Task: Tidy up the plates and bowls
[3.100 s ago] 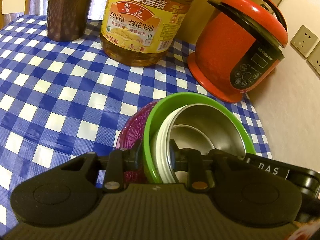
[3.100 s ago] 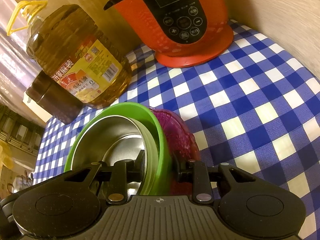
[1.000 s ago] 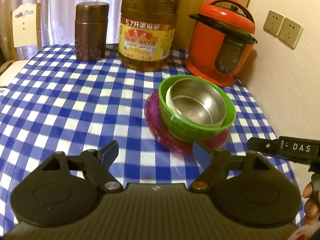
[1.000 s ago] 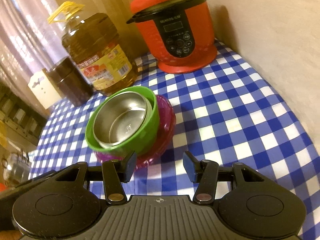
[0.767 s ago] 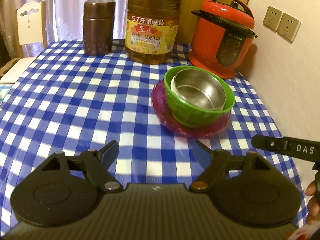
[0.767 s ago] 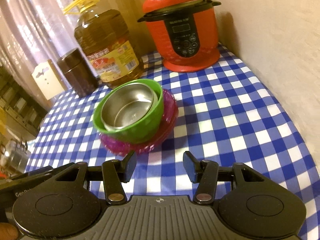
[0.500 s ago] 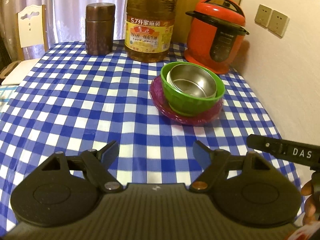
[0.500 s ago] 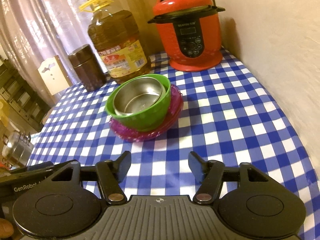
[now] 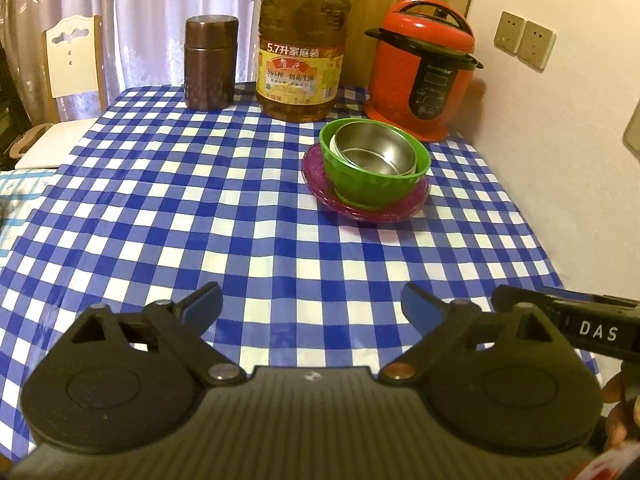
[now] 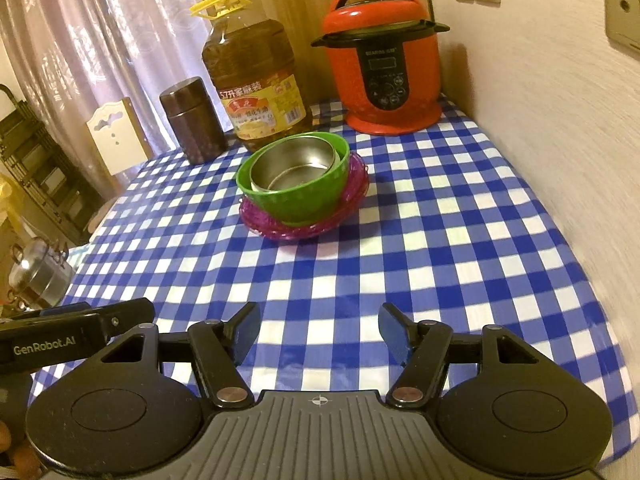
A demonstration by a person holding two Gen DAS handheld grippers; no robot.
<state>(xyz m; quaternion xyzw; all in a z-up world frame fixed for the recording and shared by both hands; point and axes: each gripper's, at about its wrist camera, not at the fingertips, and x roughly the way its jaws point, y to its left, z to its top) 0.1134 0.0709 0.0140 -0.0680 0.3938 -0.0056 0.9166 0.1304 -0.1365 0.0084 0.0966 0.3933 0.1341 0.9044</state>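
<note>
Nested bowls sitting stacked on a plate, both grippers hanging clear of them.

A steel bowl (image 9: 374,152) is resting inside a green bowl (image 9: 374,184) on a purple plate (image 9: 320,188), on the checked tablecloth (image 9: 200,200) near the oil jug (image 9: 302,64) and red cooker (image 9: 420,76). The left gripper (image 9: 312,304) is spreading wider, with nothing between its jaws; the right gripper (image 10: 318,330) is standing spread and empty.

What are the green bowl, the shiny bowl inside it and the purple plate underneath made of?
Green bowl: likely plastic, opaque with a dull sheen. Inner bowl: looks like stainless steel, with mirror-like reflections. Purple plate: probably translucent plastic, since light glows through its ribbed rim.
</note>
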